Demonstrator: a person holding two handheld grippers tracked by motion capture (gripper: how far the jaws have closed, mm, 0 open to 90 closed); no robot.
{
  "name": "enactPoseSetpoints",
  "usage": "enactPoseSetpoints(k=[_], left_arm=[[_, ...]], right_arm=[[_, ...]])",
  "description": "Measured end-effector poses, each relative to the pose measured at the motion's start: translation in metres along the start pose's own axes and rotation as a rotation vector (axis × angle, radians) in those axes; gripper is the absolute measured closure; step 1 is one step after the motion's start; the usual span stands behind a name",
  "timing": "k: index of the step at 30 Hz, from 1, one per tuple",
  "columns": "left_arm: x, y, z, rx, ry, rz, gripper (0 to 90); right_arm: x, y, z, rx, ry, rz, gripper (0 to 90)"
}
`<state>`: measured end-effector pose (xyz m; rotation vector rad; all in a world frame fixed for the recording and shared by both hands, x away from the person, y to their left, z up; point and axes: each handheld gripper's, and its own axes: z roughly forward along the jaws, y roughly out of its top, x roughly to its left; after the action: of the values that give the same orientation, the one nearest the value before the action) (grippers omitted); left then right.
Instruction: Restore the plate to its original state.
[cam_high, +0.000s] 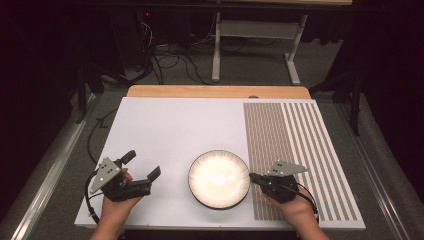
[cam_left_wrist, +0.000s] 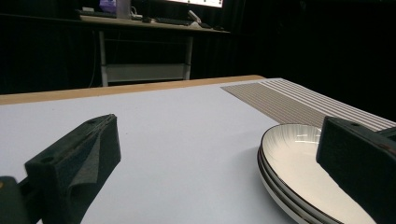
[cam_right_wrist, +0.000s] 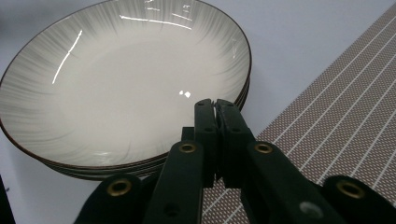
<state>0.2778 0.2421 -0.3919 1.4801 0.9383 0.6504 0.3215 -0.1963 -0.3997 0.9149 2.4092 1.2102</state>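
Observation:
A stack of white plates (cam_high: 219, 179) with dark rims and fine grey streaks sits on the white table cover near the front, between the two hands. My left gripper (cam_high: 143, 164) rests to the left of the stack, its jaws spread wide with nothing between them. In the left gripper view the gripper (cam_left_wrist: 219, 140) faces across the table with the plates (cam_left_wrist: 299, 163) beside its right jaw. My right gripper (cam_high: 252, 177) is shut with its jaws pressed together. In the right gripper view its tips (cam_right_wrist: 215, 105) hover at the near rim of the plates (cam_right_wrist: 121, 84), holding nothing.
A brown mat with white stripes (cam_high: 295, 150) covers the right part of the table, under the right hand. A wooden strip (cam_high: 215, 91) runs along the far edge. Beyond it stand a white desk frame (cam_high: 255, 50) and cables on the floor.

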Motion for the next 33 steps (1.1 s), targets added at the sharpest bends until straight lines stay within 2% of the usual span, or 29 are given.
enactPoseSetpoints(k=[4,6,11,13,14,15,16,17,20,21,22,25,26,33], left_arm=[[0.0,0.0,0.001,0.011,-0.001,0.009,0.3],[0.0,-0.001,0.001,0.021,0.0,0.011,0.4],[0.0,-0.002,0.003,0.048,0.008,0.018,0.3],[-0.001,-0.002,0.004,0.06,0.001,0.02,0.3],[-0.001,-0.002,0.004,0.06,0.001,0.02,0.3],[-0.001,-0.002,0.005,0.072,0.001,0.029,0.2],[-0.001,-0.002,0.005,0.072,0.001,0.029,0.4],[-0.001,-0.003,0.007,0.082,-0.003,0.036,0.3],[-0.002,-0.003,0.009,0.087,-0.006,0.039,0.3],[-0.002,-0.003,0.009,0.087,-0.006,0.039,0.3],[-0.003,-0.003,0.009,0.09,-0.008,0.052,0.4],[-0.004,-0.003,0.009,0.089,-0.011,0.061,0.4],[-0.005,-0.002,0.009,0.089,-0.011,0.067,0.4],[-0.006,0.001,0.007,0.074,-0.011,0.068,0.3]], right_arm=[[-0.005,0.0,-0.007,-0.026,-0.016,0.006,85.0],[-0.008,0.0,-0.011,-0.038,-0.025,0.025,80.2],[-0.019,-0.004,-0.027,-0.084,-0.084,0.038,57.5],[-0.024,-0.007,-0.036,-0.117,-0.116,0.047,50.1],[-0.024,-0.007,-0.036,-0.117,-0.116,0.047,50.1],[-0.029,-0.01,-0.044,-0.155,-0.147,0.05,40.7],[-0.029,-0.01,-0.044,-0.155,-0.147,0.05,40.7],[-0.034,-0.013,-0.052,-0.198,-0.17,0.063,31.6],[-0.038,-0.016,-0.058,-0.237,-0.175,0.079,19.7],[-0.038,-0.016,-0.058,-0.237,-0.175,0.079,19.7],[-0.038,-0.017,-0.06,-0.243,-0.176,0.085,14.7],[-0.036,-0.017,-0.059,-0.249,-0.18,0.082,9.7],[-0.033,-0.016,-0.058,-0.251,-0.194,0.08,2.5],[-0.028,-0.015,-0.057,-0.261,-0.199,0.074,0.5]])
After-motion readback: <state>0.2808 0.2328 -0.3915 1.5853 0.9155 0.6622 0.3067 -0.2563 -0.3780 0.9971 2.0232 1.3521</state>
